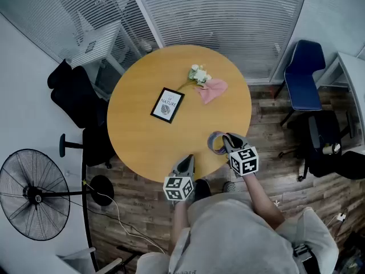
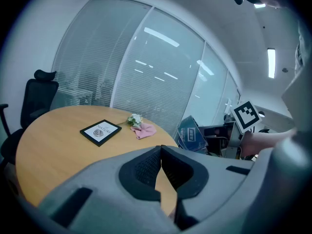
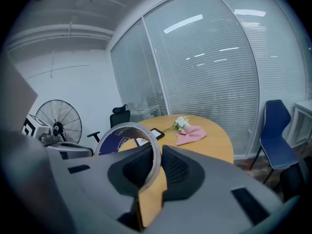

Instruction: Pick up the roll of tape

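**Tape ring clamped by its wall in the right jaws**

The roll of tape (image 3: 127, 126) stands on edge in the right gripper (image 3: 158, 155). It has no long axis, being a flat ring. Its hole faces roughly along the jaws, towards the far side of the tabletop (image 1: 137, 130). The jaws are clamped on the ring's thin wall, the left pad inside the hoop and the right pad outside. Most of the hoop arches up and to the left of them. The inner face is blue with print too small to read.

Ahead of the jaws lies a framed card (image 1: 167, 105) reading "NATURE". Beyond it are white flowers (image 1: 198, 73) and a pink cloth (image 1: 212, 89).

The left gripper (image 2: 161, 150) has its jaws together on nothing, well to the left of the tape.
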A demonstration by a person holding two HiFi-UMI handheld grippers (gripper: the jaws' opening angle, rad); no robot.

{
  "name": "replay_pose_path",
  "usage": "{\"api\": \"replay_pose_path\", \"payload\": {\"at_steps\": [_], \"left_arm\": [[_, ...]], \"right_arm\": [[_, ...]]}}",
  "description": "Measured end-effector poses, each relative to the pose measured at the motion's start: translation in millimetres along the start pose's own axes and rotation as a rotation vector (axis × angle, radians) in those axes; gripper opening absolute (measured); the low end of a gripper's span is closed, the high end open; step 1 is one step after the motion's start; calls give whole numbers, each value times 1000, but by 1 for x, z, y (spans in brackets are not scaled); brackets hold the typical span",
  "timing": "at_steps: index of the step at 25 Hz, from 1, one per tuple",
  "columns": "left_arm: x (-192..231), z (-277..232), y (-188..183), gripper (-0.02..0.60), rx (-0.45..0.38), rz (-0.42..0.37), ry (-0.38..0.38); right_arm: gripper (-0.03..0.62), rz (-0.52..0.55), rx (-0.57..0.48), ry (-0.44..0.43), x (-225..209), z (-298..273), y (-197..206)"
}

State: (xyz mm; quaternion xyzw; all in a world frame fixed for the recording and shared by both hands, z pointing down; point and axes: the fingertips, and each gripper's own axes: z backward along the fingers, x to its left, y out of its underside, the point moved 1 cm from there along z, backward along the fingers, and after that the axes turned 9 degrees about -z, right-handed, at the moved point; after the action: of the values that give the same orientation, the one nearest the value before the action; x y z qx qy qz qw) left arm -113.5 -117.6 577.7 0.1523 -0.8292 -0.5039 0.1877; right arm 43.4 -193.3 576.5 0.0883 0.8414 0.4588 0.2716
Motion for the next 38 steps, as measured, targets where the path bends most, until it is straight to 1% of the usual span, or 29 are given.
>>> {"api": "replay_pose_path", "payload": {"at_steps": [11,16,21,26,35,38], "left_arm": [[-9,23,11,9,-29,21,-58],[-16,29,14,9,-28,5,-66],[-24,32,15,9,-37,13,-75],[-39,32,20,9,-37,6,-61],[-52,33,24,10,-50,4,-90],[-56,32,29,10,-43,-17,-102]], "right_arm": [[51,34,13,-56,17,9,10],[51,24,7,-53,14,18,14],[49,19,2,-42,10,27,17],[49,18,-7,-36,5,41,21],[51,41,12,-54,-1,58,30],[51,38,12,-63,-2,62,34]]}}
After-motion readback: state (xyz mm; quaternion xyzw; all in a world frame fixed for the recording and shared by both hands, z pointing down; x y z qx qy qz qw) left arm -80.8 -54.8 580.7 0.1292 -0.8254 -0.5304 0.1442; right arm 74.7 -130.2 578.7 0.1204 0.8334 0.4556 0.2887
